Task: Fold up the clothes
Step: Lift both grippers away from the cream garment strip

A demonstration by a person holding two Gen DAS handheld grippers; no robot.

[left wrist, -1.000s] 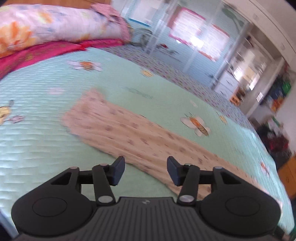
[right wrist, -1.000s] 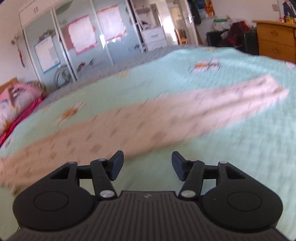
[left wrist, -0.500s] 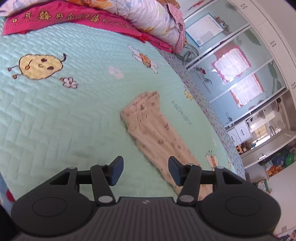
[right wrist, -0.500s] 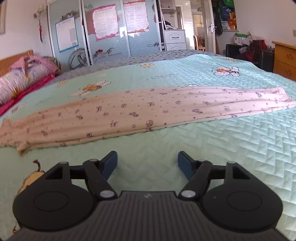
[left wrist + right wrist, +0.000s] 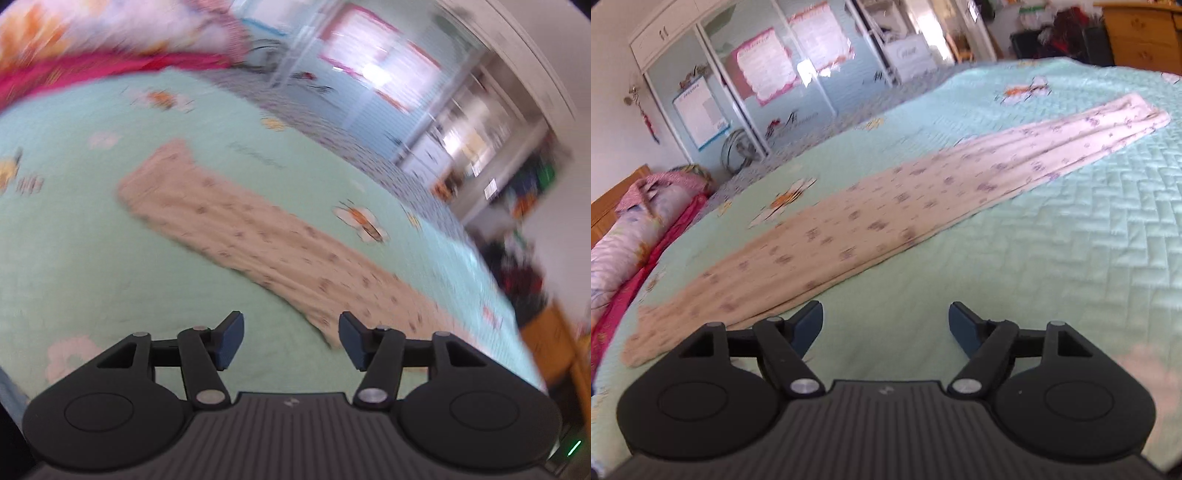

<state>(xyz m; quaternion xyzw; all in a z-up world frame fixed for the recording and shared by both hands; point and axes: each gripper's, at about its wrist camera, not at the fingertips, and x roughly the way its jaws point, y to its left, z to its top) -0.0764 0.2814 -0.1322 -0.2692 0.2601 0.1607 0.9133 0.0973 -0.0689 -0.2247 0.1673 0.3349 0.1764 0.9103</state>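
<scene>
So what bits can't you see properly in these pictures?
- Left wrist view: motion blur smears the print on the beige garment and the pillows.
- Left wrist view: the tool's body covers the garment's near end.
- Right wrist view: a pale blur at the right edge, too smeared to identify.

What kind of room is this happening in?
Most likely a home bedroom. A mint-green quilted bedspread covers a bed, rolled bedding lies at its head, and a wardrobe with sliding doors stands behind. A long beige garment lies spread across the bed.

Left hand-held gripper [image 5: 291, 338] opening, right [image 5: 885, 326] spread, empty
</scene>
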